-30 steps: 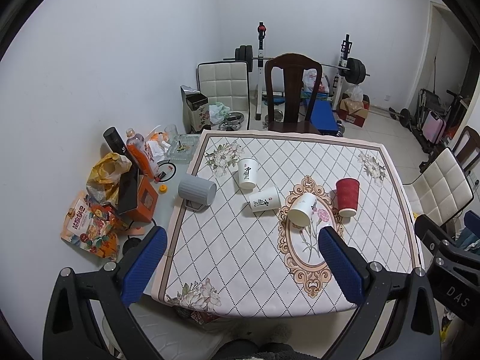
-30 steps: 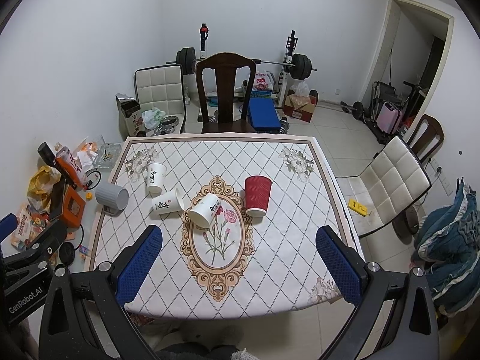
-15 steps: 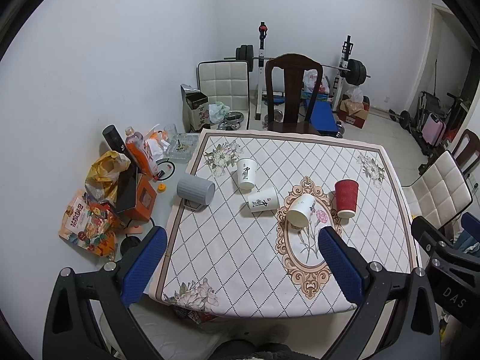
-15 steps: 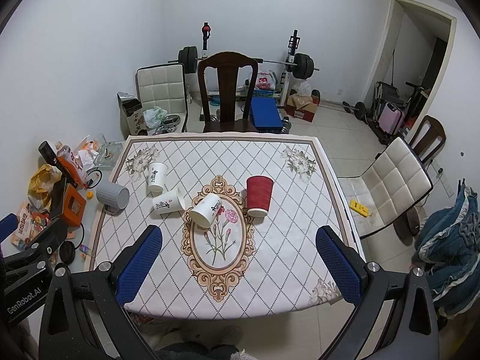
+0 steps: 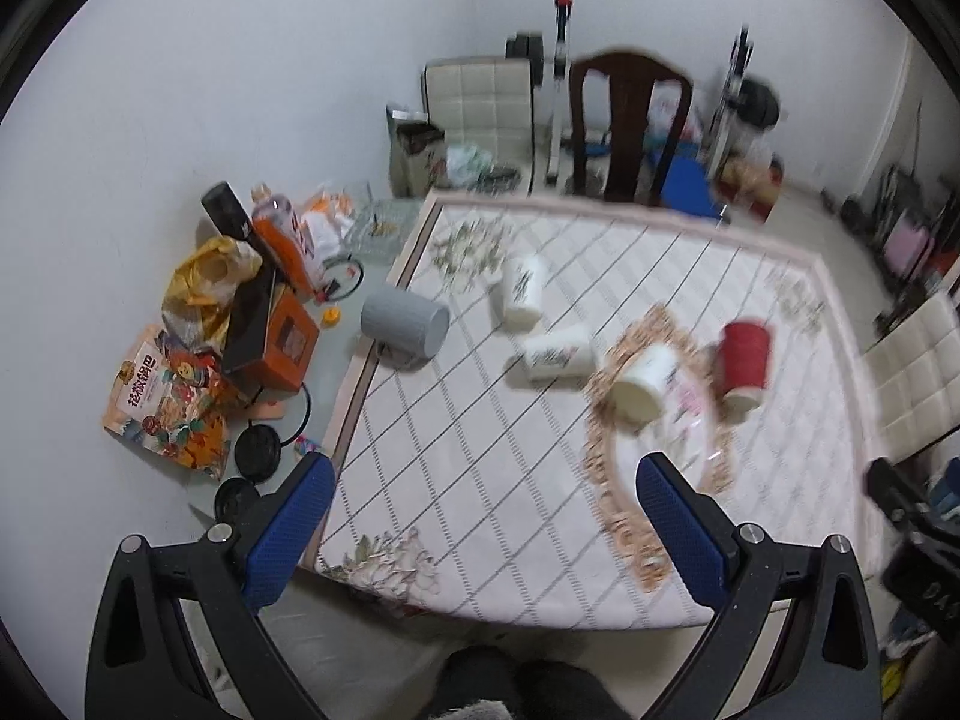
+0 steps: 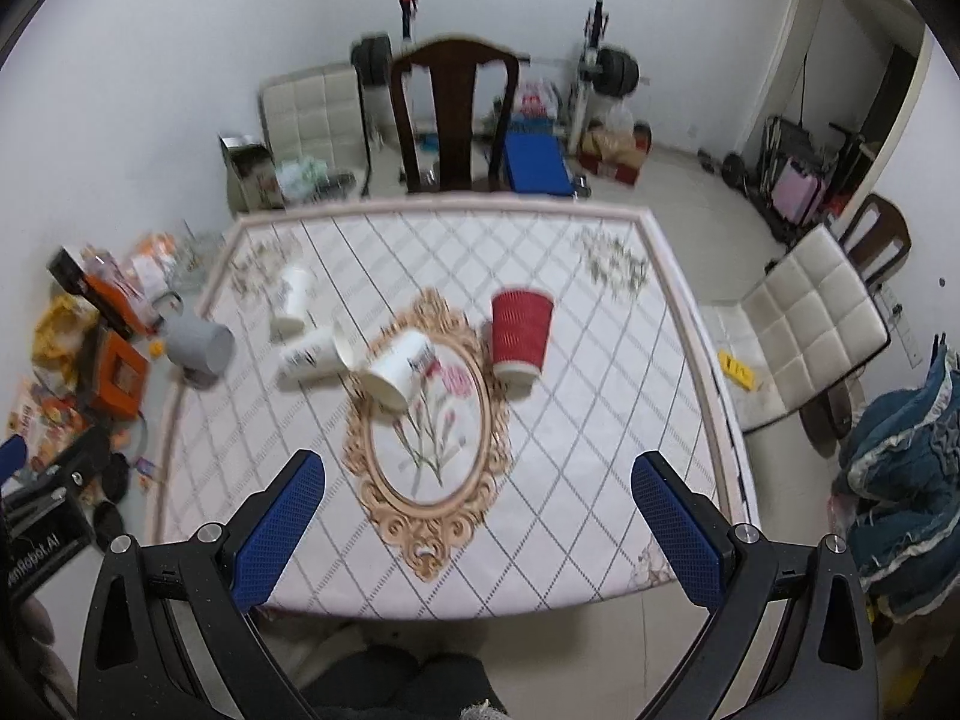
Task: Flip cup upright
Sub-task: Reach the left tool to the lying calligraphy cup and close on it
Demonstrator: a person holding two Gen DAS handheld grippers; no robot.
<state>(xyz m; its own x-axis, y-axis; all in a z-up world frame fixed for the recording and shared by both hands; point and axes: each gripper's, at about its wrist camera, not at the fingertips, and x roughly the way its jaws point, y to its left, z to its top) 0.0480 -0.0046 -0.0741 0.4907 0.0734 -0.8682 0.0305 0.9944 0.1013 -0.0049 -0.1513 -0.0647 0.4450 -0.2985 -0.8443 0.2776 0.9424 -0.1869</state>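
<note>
A red ribbed cup (image 6: 520,336) stands upside down on the patterned tablecloth (image 6: 576,432); it also shows in the left wrist view (image 5: 743,366). A white cup (image 6: 399,373) lies tipped on its side beside it, also seen in the left wrist view (image 5: 645,381). A second white cup (image 6: 312,354) lies on its side, and a third (image 6: 292,300) stands upside down further left. A grey cup (image 6: 201,345) lies on its side at the table's left edge. My left gripper (image 5: 477,525) and right gripper (image 6: 477,525) are both open and empty, held above the table's near edge.
A dark wooden chair (image 6: 453,114) stands at the table's far side, a white padded chair (image 6: 810,324) to the right. Snack bags, bottles and boxes (image 5: 228,330) clutter the floor to the left. Gym weights (image 6: 612,69) line the back wall.
Both grippers have moved forward and down toward the table, so the cups look larger. The views are motion-blurred. The cups have not moved.
</note>
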